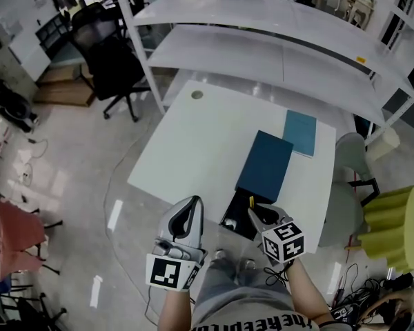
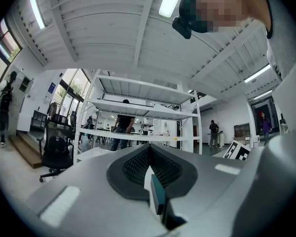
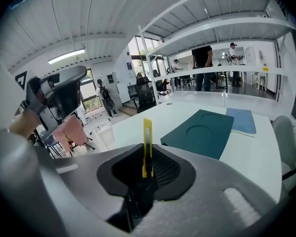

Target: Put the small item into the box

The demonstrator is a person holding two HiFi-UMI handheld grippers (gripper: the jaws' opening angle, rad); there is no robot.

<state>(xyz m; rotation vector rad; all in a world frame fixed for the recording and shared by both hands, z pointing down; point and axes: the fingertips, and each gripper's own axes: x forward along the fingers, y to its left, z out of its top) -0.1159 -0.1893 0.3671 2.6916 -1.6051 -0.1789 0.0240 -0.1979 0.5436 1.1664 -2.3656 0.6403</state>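
Note:
My right gripper (image 3: 147,164) is shut on a yellow utility knife (image 3: 147,139), which stands upright between the jaws. In the head view that gripper (image 1: 257,214) hangs over the near table edge, beside an open black box (image 1: 233,217). A dark teal lid (image 1: 265,165) lies just beyond the box, and it appears ahead in the right gripper view too (image 3: 202,131). My left gripper (image 1: 190,204) is held off the table's near edge, left of the box. Its jaws (image 2: 153,179) are shut on a small flat teal piece (image 2: 157,195).
A light blue flat pad (image 1: 301,132) lies past the lid on the white table (image 1: 193,143). White shelving (image 1: 276,40) rises behind the table. A black office chair (image 1: 114,67) stands at the far left, a grey chair (image 1: 345,185) and a yellow foam block (image 1: 397,226) at the right.

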